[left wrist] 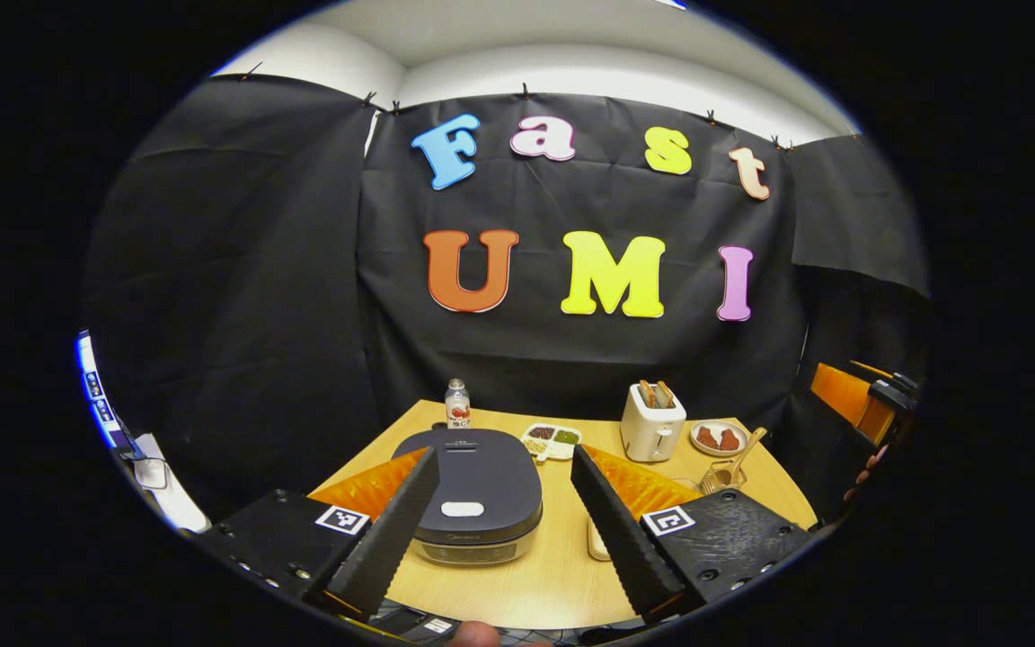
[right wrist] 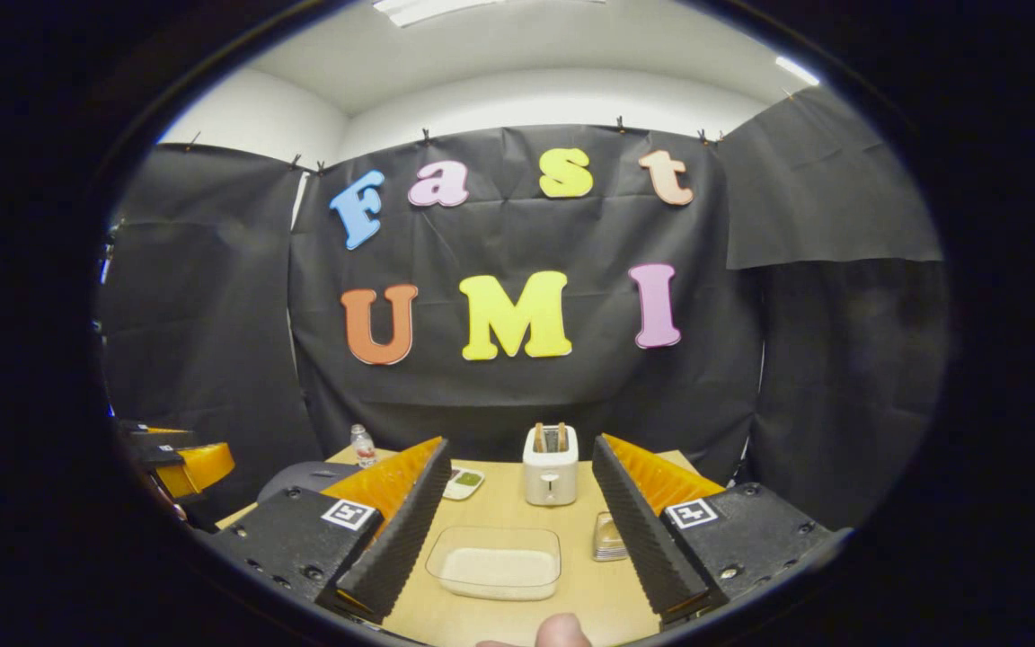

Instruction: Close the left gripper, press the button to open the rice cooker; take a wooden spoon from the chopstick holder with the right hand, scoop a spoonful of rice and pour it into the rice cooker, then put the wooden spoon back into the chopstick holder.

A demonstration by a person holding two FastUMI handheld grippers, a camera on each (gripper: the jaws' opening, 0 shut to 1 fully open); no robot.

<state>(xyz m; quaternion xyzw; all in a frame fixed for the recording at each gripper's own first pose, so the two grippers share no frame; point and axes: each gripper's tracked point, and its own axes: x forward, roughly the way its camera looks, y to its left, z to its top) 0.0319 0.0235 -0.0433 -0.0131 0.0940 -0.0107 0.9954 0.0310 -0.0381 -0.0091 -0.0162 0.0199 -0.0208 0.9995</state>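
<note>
The left tool hangs wide apart just above the near bench edge, the closed rice cooker straight ahead between its fingers, its pale lid button on the near side; I'd say it must close before pressing. Further right, the right tool is also spread wide, over the rice tray, with the wooden spoon leaning in its holder.

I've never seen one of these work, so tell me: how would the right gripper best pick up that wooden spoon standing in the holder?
Judging by its pose, grip the wooden spoon high on its handle, coming from above. It leans up and right out of the chopstick holder, so only that upper part stands free; the bowl end sits inside. The right gripper is open, well short of it.
</note>
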